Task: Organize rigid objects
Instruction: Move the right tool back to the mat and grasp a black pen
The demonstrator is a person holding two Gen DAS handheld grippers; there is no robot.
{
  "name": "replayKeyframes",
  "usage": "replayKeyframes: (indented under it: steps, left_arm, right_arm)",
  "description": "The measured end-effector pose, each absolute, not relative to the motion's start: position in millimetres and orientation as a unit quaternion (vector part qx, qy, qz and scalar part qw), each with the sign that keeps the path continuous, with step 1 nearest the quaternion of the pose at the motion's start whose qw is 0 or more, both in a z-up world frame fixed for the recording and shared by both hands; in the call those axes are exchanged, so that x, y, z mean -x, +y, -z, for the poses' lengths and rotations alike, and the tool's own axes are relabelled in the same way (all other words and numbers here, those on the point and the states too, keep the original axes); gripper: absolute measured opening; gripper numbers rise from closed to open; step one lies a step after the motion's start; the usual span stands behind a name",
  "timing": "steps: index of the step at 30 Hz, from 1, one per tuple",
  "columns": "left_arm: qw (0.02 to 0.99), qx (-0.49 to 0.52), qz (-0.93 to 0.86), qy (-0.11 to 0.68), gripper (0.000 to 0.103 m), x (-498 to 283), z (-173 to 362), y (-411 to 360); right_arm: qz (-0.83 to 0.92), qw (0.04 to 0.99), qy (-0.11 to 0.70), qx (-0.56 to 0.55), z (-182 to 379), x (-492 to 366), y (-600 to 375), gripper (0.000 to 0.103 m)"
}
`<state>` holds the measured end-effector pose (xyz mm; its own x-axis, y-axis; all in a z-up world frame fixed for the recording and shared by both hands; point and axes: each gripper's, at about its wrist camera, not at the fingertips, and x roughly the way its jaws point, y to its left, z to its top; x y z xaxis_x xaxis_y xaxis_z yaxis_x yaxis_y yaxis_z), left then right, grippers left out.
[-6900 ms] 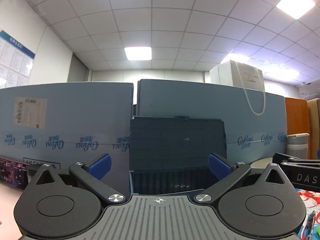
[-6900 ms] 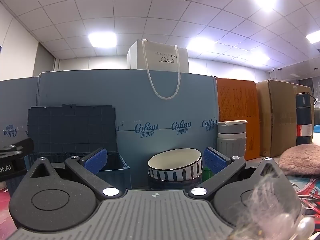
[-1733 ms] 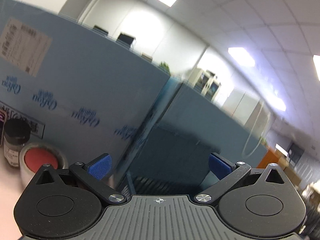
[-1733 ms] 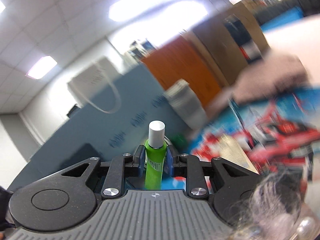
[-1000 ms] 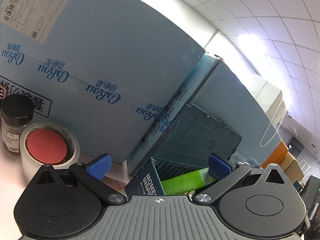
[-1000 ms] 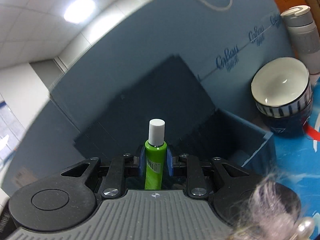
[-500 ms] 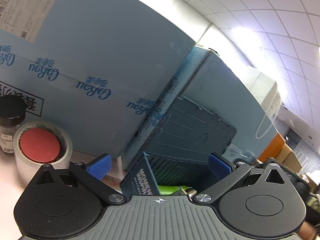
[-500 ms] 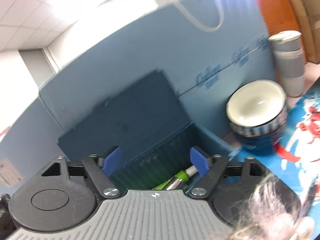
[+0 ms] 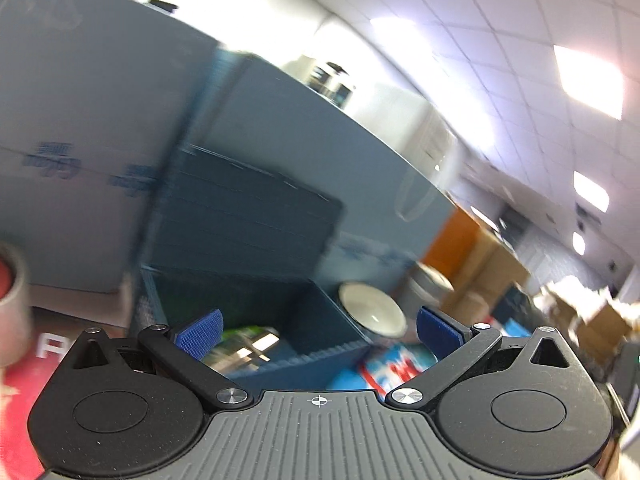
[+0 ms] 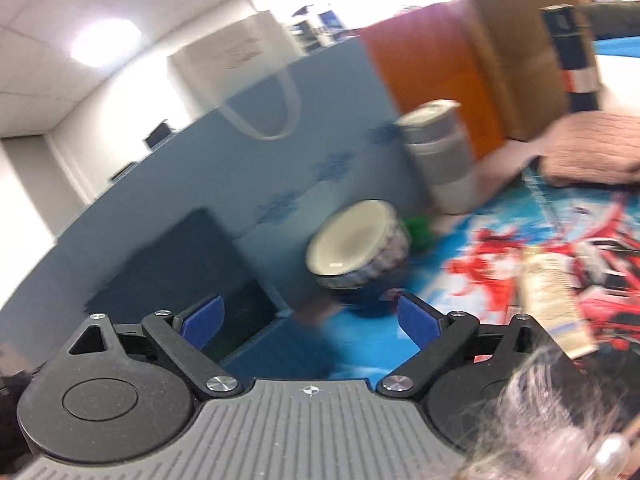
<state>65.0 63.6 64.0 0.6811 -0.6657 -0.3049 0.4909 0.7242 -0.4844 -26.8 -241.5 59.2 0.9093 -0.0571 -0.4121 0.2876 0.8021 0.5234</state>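
Green tube (image 9: pixel 240 334) lies down inside the dark blue crate (image 9: pixel 320 320), half hidden behind the left tongs (image 9: pixel 318 326) and smeared by blur, so only a strip of green and some pale glare show. Those left tongs stand wide apart with nothing between the blue pads (image 9: pixel 200 332). The right tongs (image 10: pixel 310 316) are spreading wider and hold nothing; past them the crate's near corner (image 10: pixel 276 344) is all that shows of it, its inside too dark to read. The crate's ribbed lid (image 9: pixel 248 216) stands propped up against the blue foam panels (image 9: pixel 80 120) behind. Just beside the crate sits a striped bowl (image 10: pixel 356 252) with a cream inside, something green (image 10: pixel 420 230) tucked behind it that I can't make out. A grey lidded cup (image 10: pixel 440 156) stands further along, near an orange box (image 10: pixel 424 72) and a brown carton (image 10: pixel 520 52). A pink knitted thing (image 10: pixel 592 148) is cut off at the edge. The table (image 10: pixel 500 248) wears a blue and red printed cover. A white paper bag (image 10: pixel 236 60) hangs over the panels, under a tiled office ceiling (image 9: pixel 500 20) with bright lights.
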Motion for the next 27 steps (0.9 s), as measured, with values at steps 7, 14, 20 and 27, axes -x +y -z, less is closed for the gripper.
replayKeyframes:
  steps: [7,14,20,27]
  left_arm:
    - [0.898,0.07,0.345,0.263,0.103,-53.3,-51.0,12.0]
    - [0.897,0.061,0.344,0.27,0.103,-53.7,-47.6,8.3]
    - [0.889,0.083,0.357,0.276,0.103,-59.1,-45.2,11.8]
    - [0.888,0.101,0.353,0.276,0.103,-63.5,-45.8,20.0]
  right_arm:
    - [0.128,0.891,0.276,-0.337,-17.9,31.8,-275.1,0.078]
    - [0.138,0.865,0.347,-0.334,17.7,1.8,-266.7,0.046]
    - [0.195,0.883,0.359,-0.23,22.6,-21.2,-252.2,0.027]
    - [0.148,0.906,0.351,-0.186,25.0,-27.5,-238.5,0.01]
